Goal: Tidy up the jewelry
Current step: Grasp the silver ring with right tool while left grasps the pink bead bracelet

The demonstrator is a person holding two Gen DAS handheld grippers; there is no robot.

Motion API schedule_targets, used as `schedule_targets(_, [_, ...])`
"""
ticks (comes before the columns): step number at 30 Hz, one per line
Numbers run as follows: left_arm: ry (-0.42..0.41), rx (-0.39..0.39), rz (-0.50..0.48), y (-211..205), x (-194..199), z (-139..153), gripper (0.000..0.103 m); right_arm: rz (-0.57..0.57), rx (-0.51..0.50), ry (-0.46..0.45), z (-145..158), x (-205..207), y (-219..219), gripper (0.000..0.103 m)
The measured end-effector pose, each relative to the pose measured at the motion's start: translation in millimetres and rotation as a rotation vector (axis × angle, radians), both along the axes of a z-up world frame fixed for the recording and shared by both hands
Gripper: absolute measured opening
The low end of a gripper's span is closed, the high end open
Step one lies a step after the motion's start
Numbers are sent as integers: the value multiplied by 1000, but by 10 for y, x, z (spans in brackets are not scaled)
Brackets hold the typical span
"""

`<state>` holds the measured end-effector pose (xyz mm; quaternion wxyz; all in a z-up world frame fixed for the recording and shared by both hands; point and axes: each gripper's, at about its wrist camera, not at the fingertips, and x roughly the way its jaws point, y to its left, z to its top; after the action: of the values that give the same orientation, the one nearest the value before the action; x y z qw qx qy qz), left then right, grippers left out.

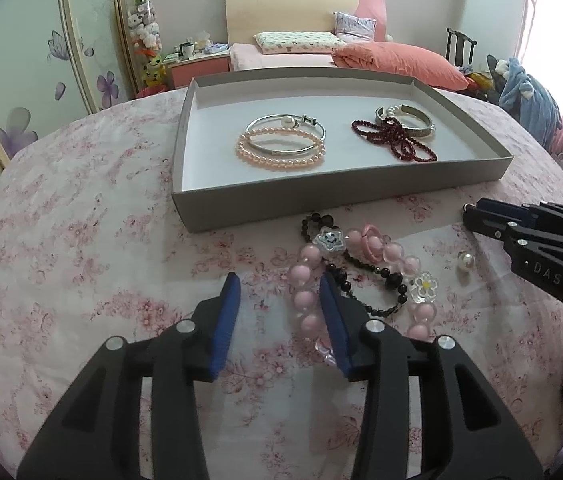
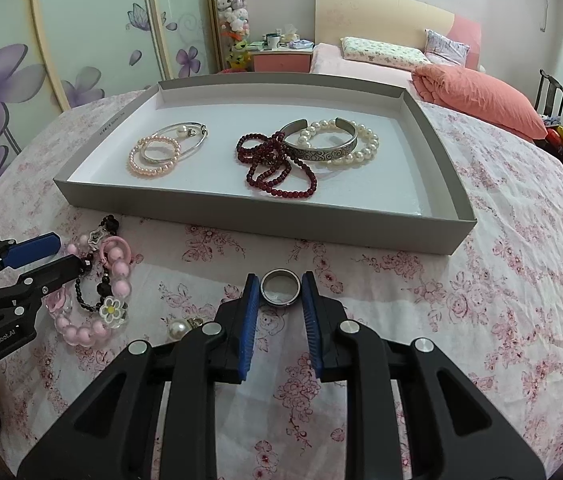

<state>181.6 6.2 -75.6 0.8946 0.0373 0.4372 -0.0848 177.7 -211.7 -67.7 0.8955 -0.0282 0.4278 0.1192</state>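
A grey tray [image 1: 281,200] [image 2: 241,210] holds a pink pearl bracelet [image 1: 279,150], a silver bangle [image 2: 195,140], dark red beads [image 2: 277,168] and a silver cuff with white pearls [image 2: 331,146]. In front of it lie a pink bead bracelet [image 1: 305,300] [image 2: 81,332], a black bead string [image 1: 361,276] and a pearl earring [image 1: 465,262] [image 2: 177,330]. My left gripper [image 1: 281,292] is open, its pads either side of the pink beads. My right gripper [image 2: 280,286] is shut on a silver ring [image 2: 280,287], held at its fingertips.
The round table has a pink floral cloth [image 1: 81,280]. Behind it are a bed with a coral duvet [image 2: 481,96], a nightstand [image 2: 281,58] and flowered wardrobe doors [image 2: 81,40]. A chair with clothes [image 1: 521,92] stands at the right.
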Motion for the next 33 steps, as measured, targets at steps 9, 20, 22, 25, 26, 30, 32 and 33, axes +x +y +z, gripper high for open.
schedule_targets(9, [2, 9, -12, -14, -1, -7, 48, -3, 14, 4, -2, -1, -25, 23])
schedule_targets(20, [2, 9, -13, -34, 2, -9, 49, -3, 13, 4, -3, 1, -22, 23])
schedule_targets(22, [2, 10, -13, -34, 2, -10, 49, -3, 13, 4, -3, 1, -22, 23])
schedule_targets(25, [2, 12, -13, -33, 2, -9, 49, -3, 13, 4, -3, 1, -22, 23])
schedule_targets(26, [2, 12, -13, -35, 2, -10, 49, -3, 13, 4, -3, 2, -22, 23])
schedule_targets(30, [-2, 39, -20, -94, -2, -17, 48, -3, 11, 3, -4, 0, -21, 23])
schedule_targets(32, [-9, 48, -42, -141, -18, -15, 41, -3, 11, 3, -3, 2, -20, 23])
schedule_targets(33, [-11, 53, -49, -158, -23, -16, 37, -3, 10, 3, -3, 4, -21, 23])
